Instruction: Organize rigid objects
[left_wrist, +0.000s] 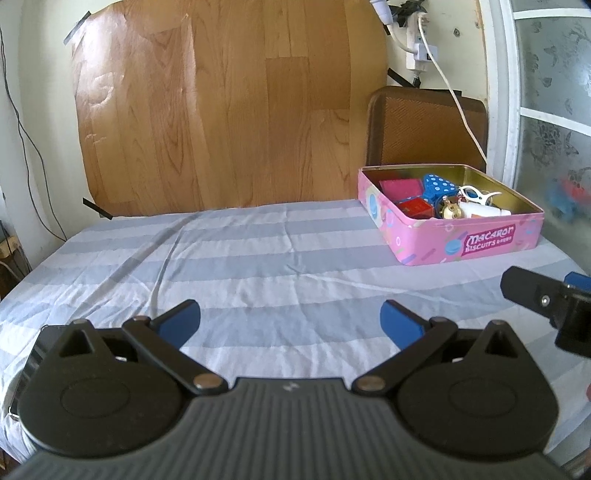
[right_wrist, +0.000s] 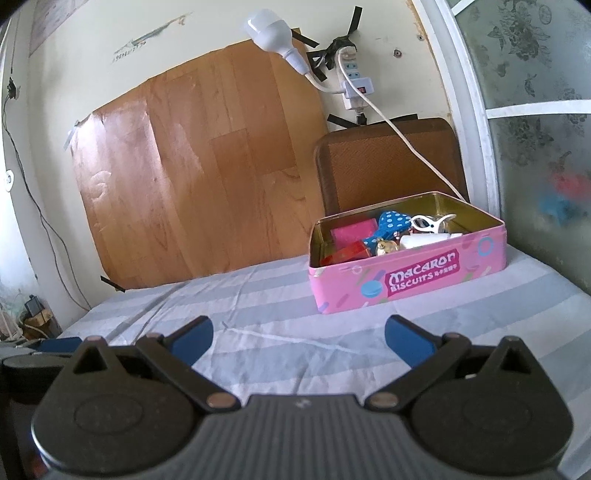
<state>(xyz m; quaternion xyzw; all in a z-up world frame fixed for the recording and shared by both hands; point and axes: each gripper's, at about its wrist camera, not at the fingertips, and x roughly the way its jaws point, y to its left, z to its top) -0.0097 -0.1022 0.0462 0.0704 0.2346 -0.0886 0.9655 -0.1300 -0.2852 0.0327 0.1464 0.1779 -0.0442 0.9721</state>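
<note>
Toward the far right corner of the table, a pink biscuit tin (left_wrist: 458, 236) is sitting open on the striped cloth (left_wrist: 240, 258), and the small things are already lying inside it: a pink box (left_wrist: 400, 186), a blue dotted piece (left_wrist: 439, 184), a red box (left_wrist: 415, 208), a small gold item (left_wrist: 451, 211), a white clip (left_wrist: 476, 194) and a white tube (left_wrist: 484, 212). Nothing loose is showing on the rest of the cloth in either view, so the sorting is looking finished or nearly so. Any lid for the tin is not showing, so whether closing it is part of what is left cannot be told.

The left gripper (left_wrist: 291, 321) is hanging over the near edge of the table with its jaws wide apart and nothing between them. The right gripper (right_wrist: 299, 336) is hovering near the same edge, closer to the tin, its jaws also wide apart and empty.

Much is hard to make out. The tin's near wall is hiding the lower parts of its contents, and the things are overlapping, so a count is only a guess. Both gripper bodies are covering the near strip of the table, and anything lying there would be hidden. A dark object (left_wrist: 22, 369) is peeking out at the near left edge beside the left gripper, too cut off to name. Behind the frosted window pane (right_wrist: 546, 147) at the right, red and blue shapes are blurring into smudges.
</note>
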